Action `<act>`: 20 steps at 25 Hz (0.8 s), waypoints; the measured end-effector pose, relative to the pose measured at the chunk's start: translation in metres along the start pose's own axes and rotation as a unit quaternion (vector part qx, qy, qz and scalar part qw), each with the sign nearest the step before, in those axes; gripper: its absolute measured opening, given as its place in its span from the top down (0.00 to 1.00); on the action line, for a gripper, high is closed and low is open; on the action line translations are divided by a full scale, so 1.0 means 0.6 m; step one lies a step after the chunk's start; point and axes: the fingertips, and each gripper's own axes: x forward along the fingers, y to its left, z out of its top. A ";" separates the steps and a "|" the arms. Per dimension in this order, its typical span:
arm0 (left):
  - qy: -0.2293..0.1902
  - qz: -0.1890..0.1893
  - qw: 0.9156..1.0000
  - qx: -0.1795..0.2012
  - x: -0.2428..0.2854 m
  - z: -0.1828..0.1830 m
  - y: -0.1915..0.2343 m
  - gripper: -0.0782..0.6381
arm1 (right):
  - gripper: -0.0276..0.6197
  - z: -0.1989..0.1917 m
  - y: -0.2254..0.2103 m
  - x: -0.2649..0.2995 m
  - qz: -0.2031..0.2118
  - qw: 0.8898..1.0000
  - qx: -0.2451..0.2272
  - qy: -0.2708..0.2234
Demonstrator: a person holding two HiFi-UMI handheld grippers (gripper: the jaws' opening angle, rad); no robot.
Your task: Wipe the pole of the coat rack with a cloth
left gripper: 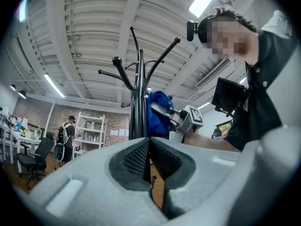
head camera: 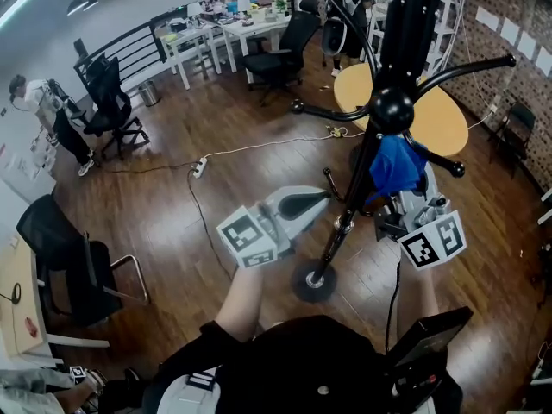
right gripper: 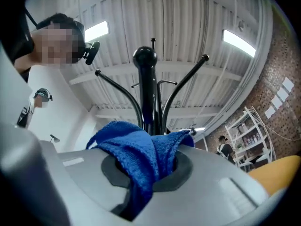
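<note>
The black pole (head camera: pixel 352 192) of the coat rack is rising from its round base (head camera: pixel 312 281) on the wooden floor (head camera: pixel 216 205) to a ball top (head camera: pixel 392 109). Curved hooks (head camera: pixel 466 65) are branching out around the ball. A blue cloth (head camera: pixel 395 164) is lying against the upper part of the pole, just below the hooks, on the side nearer the person's right hand.

The right gripper (head camera: pixel 398 181) is clamping that cloth. In the right gripper view the fabric is bunching up out of the closed jaws and spilling over their front, while the pole is standing straight up directly behind it.

The left gripper (head camera: pixel 328 199) is reaching toward the pole lower down, about halfway along its length. Its jaws are pressing together with nothing between them. In the left gripper view the pole is standing just beyond the tips, and whether the tips are touching it cannot be told.

The person's bare forearms are stretching out from dark sleeves to both tools.

Behind the rack a round yellow table (head camera: pixel 453 128) is standing near a brick wall (head camera: pixel 509 7). A white cord (head camera: pixel 259 145) is running across the floor to a power strip (head camera: pixel 199 167). Black office chairs (head camera: pixel 280 54) are standing around white desks (head camera: pixel 220 28) farther back. One person (head camera: pixel 52 115) is standing by the left wall, and another with a backpack (head camera: pixel 345 15) is standing beside white shelves
</note>
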 end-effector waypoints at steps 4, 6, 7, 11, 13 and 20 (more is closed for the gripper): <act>0.004 0.001 1.000 -0.014 -0.011 -0.002 0.010 0.90 | 0.90 -0.134 -0.004 -0.065 -0.034 0.997 0.025 0.069; 0.008 0.002 1.000 -0.024 -0.019 -0.009 0.015 0.90 | 0.90 -0.213 -0.006 -0.103 -0.054 0.992 0.041 0.107; 0.010 0.002 1.000 -0.029 -0.023 -0.016 0.014 0.90 | 0.90 -0.253 -0.010 -0.124 -0.066 0.988 0.053 0.127; 0.020 -0.003 0.998 -0.052 -0.049 -0.056 0.001 0.90 | 0.90 -0.410 -0.017 -0.212 -0.131 0.957 0.112 0.232; 0.027 -0.003 0.998 -0.060 -0.067 -0.074 -0.008 0.90 | 0.90 -0.473 -0.006 -0.244 -0.154 0.933 0.120 0.301; 0.067 0.045 0.995 -0.057 -0.119 -0.099 -0.009 0.90 | 0.90 -0.460 0.018 -0.268 -0.152 0.939 0.095 0.295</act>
